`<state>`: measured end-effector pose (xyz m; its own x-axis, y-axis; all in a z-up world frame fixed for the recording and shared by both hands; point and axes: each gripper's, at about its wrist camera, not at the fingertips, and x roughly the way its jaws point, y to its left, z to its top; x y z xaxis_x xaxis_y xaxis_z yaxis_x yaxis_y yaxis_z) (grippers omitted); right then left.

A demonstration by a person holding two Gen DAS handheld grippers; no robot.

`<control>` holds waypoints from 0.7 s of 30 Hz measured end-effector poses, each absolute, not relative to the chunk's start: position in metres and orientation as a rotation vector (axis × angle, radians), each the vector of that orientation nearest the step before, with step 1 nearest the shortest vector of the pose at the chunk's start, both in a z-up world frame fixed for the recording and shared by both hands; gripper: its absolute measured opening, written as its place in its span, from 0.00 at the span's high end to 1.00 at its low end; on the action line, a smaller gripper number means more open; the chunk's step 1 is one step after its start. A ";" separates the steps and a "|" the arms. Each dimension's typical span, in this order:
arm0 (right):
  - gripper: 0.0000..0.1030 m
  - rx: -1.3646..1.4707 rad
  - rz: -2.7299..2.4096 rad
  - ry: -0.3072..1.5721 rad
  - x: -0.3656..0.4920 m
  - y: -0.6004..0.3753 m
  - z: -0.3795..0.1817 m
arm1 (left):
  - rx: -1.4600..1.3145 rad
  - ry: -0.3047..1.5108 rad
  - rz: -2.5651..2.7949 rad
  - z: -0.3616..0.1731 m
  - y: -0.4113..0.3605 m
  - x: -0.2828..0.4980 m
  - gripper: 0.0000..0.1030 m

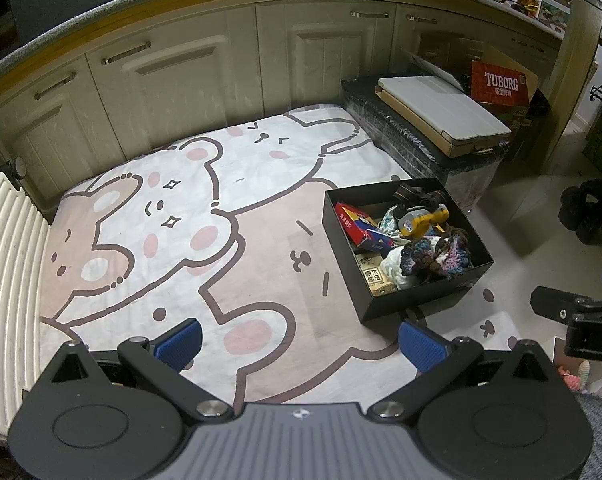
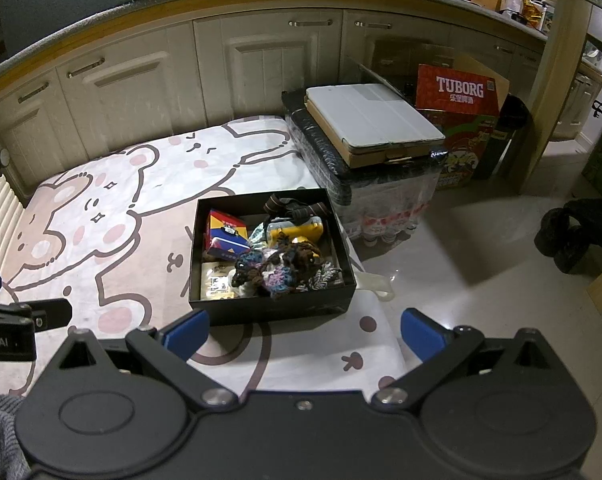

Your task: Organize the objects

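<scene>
The left gripper point(image 1: 301, 344) is held above the bear-print mat point(image 1: 173, 240), fingers spread wide, nothing between them; the right gripper point(image 2: 305, 336) is held likewise w/ fingers apart, over the mat's near edge. The black box point(image 2: 271, 300), filled w/ a yellow toy point(image 2: 297, 232), red packs point(image 2: 225, 236) & crocheted yarn pieces point(image 2: 273, 272), is seen just ahead of the right gripper, and ahead-right of the left one.
</scene>
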<state>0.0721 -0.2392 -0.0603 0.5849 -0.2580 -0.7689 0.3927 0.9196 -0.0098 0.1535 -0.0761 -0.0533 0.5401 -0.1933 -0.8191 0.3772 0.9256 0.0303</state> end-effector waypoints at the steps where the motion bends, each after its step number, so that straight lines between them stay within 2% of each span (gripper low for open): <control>1: 0.00 0.168 -0.382 0.867 0.072 -0.239 -0.060 | 0.214 0.942 -0.341 -0.053 -0.076 0.154 0.00; 21: 0.00 0.162 -0.387 0.870 0.072 -0.237 -0.062 | 0.212 0.942 -0.340 -0.054 -0.076 0.153 0.00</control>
